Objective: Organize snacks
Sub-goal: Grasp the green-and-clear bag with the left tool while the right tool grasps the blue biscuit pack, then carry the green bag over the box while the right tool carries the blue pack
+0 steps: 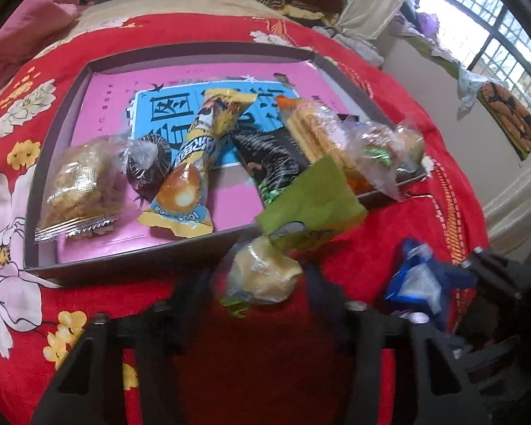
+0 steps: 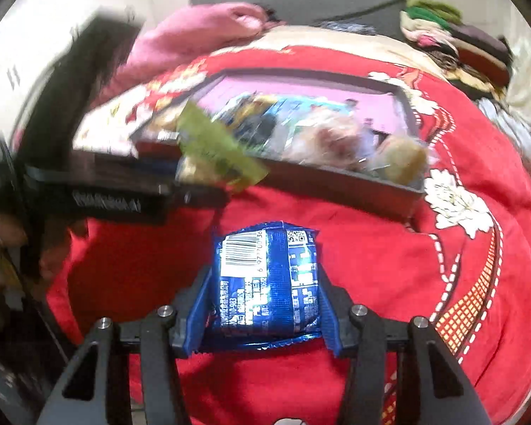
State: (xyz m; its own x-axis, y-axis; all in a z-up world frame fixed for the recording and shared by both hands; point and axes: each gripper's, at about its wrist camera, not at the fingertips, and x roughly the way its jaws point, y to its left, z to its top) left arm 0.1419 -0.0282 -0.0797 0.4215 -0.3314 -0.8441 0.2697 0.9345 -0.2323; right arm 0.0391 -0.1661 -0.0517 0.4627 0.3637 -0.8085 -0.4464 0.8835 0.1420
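Fingers (image 2: 327,304) flanking blue packet (image 2: 265,283)

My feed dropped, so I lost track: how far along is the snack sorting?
Mostly done: about six snacks already lie in the tray. In hand: the left claw grips the green-topped packet, the right claw the blue packet. Left: both go into the tray.

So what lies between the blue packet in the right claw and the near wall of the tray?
Only bare red blanket between the blue packet and the tray; the right wrist view shows it.
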